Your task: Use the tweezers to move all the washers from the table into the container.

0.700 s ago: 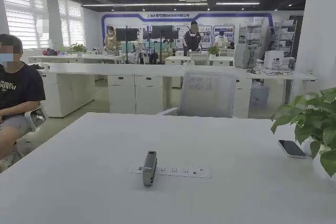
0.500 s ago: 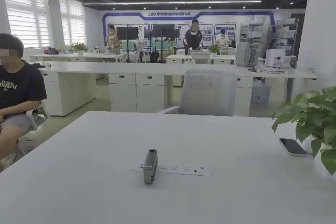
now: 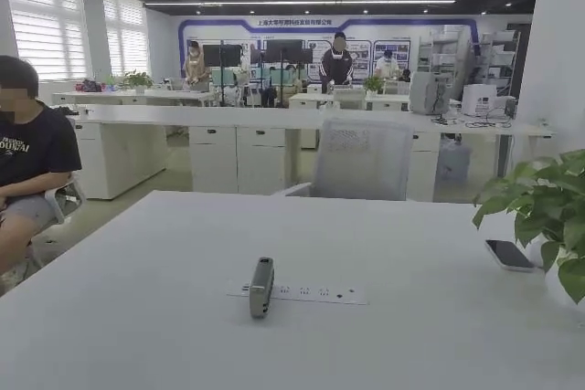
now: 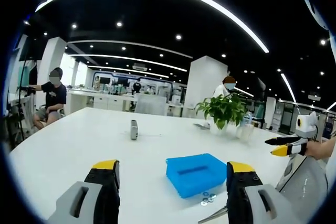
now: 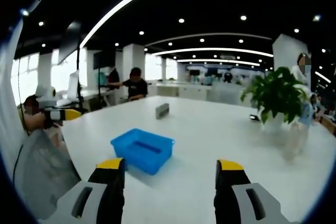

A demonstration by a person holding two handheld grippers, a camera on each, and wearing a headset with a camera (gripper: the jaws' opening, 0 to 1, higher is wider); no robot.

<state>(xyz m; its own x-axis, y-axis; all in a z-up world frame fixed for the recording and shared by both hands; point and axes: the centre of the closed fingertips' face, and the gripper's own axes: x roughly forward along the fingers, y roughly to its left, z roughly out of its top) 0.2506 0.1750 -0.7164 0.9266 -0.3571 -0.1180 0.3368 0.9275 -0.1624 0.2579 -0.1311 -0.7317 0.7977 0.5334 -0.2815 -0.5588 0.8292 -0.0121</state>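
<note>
L gripper (image 4: 173,166) is held w/ jaws spread wide, nothing gripped; same is seen for R gripper (image 5: 169,164). A blue container (image 4: 196,173) is set on the white table (image 4: 79,145) ahead of both. The washers (image 4: 208,198) are clustered on the table just beside the container's near edge, w/ tweezers (image 4: 212,215) laid close by, near L gripper's right-hand jaw.

White letters ending "OUNAI" (image 3: 11,144) cross the chest of the black T-shirt (image 3: 37,154) on the seated person (image 3: 23,171) far ahead and left of the left gripper (image 4: 173,166), while the Chinese characters (image 3: 292,21) heading the blue-framed wall (image 3: 228,34) are too small to read
</note>
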